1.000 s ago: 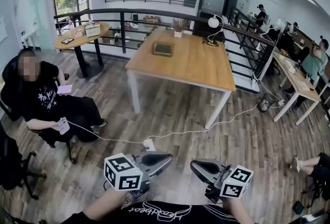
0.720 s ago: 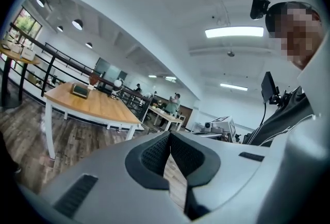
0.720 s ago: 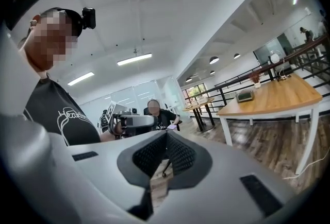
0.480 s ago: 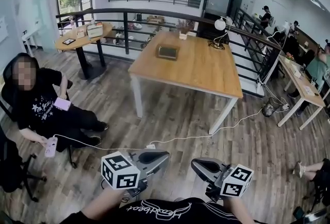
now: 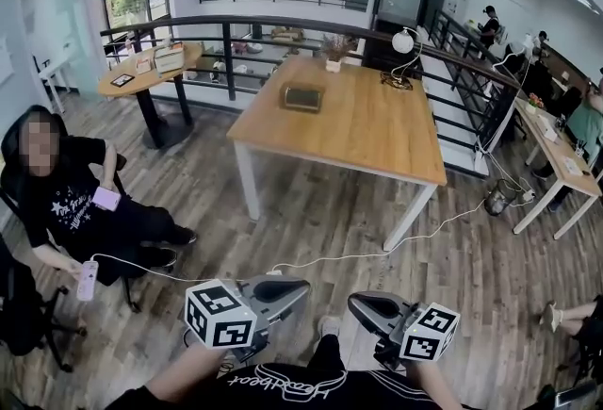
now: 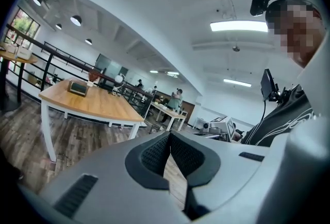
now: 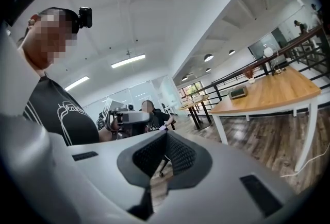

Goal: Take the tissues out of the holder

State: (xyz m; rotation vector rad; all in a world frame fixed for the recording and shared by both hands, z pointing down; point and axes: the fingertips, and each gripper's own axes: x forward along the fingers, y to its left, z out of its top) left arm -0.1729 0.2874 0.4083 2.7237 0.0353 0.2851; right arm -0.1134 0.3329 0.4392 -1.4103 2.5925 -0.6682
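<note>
Nothing of the task was done yet. The left gripper (image 5: 283, 288) had its jaws pressed together with nothing between them, and the right gripper (image 5: 370, 306) was likewise closed and empty. Both were held low at the bottom centre of the frame, above the wooden floor (image 5: 320, 201). The bench (image 5: 358, 130) stood well apart in the upper middle, with a dark box (image 5: 302, 97), probably the tissue holder, near its far end. Reaching it and drawing out the tissues all remained.
</note>
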